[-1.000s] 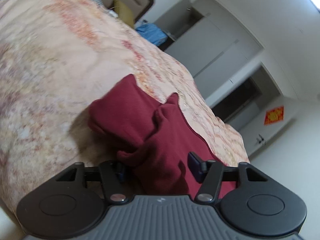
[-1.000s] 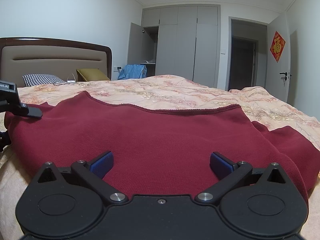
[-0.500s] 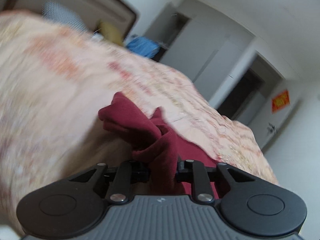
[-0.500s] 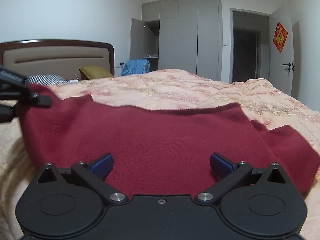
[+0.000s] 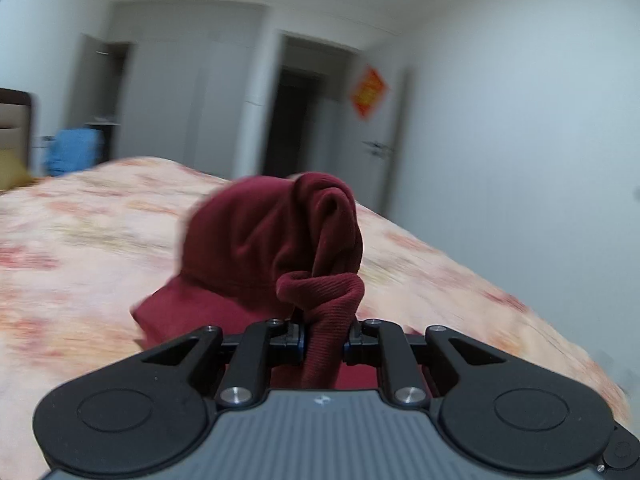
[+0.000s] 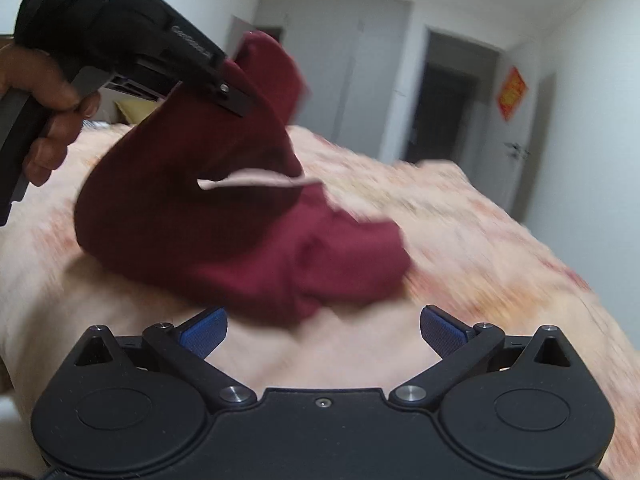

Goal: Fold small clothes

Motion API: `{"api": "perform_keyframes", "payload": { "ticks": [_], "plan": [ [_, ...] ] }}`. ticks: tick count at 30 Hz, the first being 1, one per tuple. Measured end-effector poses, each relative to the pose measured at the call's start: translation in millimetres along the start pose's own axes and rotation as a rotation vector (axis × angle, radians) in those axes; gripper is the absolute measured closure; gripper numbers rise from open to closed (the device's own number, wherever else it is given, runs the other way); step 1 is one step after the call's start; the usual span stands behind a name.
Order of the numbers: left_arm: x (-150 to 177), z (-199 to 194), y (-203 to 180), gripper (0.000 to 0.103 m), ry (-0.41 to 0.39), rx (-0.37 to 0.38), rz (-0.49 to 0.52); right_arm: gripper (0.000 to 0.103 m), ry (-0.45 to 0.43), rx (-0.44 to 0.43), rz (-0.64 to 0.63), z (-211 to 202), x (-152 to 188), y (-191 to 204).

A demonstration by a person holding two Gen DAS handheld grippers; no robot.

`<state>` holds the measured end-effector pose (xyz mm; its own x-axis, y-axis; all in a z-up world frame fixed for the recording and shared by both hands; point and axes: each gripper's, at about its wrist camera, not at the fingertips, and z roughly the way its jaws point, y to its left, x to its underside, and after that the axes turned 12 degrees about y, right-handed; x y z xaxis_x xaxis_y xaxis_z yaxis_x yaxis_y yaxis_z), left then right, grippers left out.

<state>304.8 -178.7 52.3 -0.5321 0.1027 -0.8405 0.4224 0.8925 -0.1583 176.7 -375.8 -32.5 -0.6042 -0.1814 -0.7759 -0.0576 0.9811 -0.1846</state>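
Left wrist view shows the left claw [image 5: 325, 338], its jaws just closed, pinching the soft, light maroon garment [image 5: 276, 240]'s ribbed edge; ahead it droops limply. Right claw [image 6: 322, 330] gapes wide, empty.

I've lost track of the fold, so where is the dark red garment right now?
The dark red garment is bunched and partly lifted off the floral bedspread, one edge pinched in the left tongs, ahead of the open right tongs.
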Motion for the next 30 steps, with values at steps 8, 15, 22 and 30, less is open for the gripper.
{"api": "perform_keyframes", "payload": {
  "ticks": [8,15,22,30],
  "plan": [
    [31.8,69.9,-30.4,0.083,0.248,0.102,-0.015,0.0,0.08,0.021,0.121,1.1,29.6,-19.7],
    [38.8,53.9,-17.5,0.04,0.236,0.184,-0.071,0.0,0.067,0.019,0.124,2.8,29.2,-14.6],
    [38.7,25.2,1.8,0.014,0.214,0.247,-0.201,0.0,0.038,-0.012,0.182,-3.8,27.0,-9.8],
    [38.6,-25.7,52.3,0.0,0.168,0.029,-0.344,0.0,-0.049,-0.148,0.272,-5.1,5.0,-0.2]
  ]
}}
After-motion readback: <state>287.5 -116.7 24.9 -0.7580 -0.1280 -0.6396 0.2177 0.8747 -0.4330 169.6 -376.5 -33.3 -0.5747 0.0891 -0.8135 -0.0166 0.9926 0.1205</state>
